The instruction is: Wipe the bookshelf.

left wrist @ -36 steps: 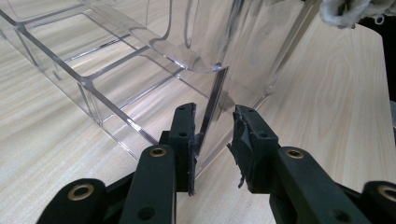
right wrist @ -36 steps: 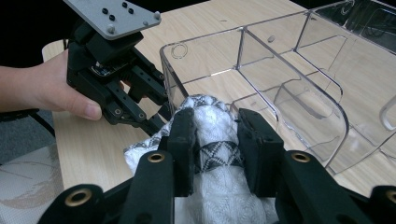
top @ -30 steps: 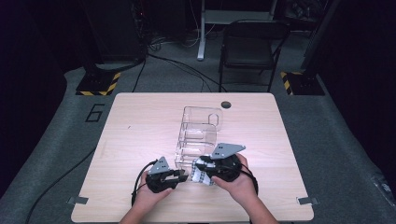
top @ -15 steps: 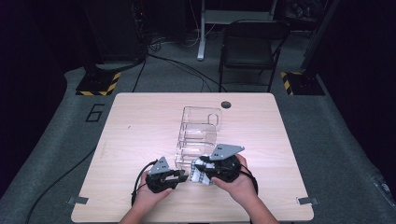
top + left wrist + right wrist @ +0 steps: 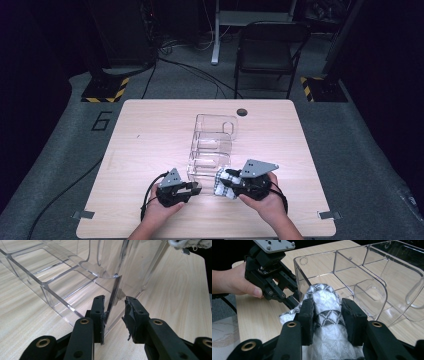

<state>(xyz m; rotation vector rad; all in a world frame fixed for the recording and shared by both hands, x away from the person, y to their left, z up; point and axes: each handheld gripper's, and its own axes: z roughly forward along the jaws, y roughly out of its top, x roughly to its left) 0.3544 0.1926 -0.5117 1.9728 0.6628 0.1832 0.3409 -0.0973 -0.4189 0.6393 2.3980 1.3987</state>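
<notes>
A clear plastic organizer [image 5: 212, 142] with several compartments stands at the table's middle. My left gripper [image 5: 196, 189] is at its near left corner. In the left gripper view the jaws [image 5: 113, 305] straddle a clear wall of the organizer [image 5: 62, 282]; the left pad touches it and the right pad stands apart. My right gripper [image 5: 220, 184] is shut on a rolled white cloth with a grey pattern [image 5: 322, 293], just outside the organizer's [image 5: 367, 277] near end. Its jaws [image 5: 328, 303] have just been opening, with the cloth still between the pads.
The pale wooden table [image 5: 150, 130] has bare room left and right of the organizer. A black chair [image 5: 270, 45] and cables lie on the floor beyond the far edge. The left gripper [image 5: 287, 293] and its hand are close to the cloth.
My right gripper has shifted a little to the right and toward the near edge with the cloth. The left gripper has stayed in place.
</notes>
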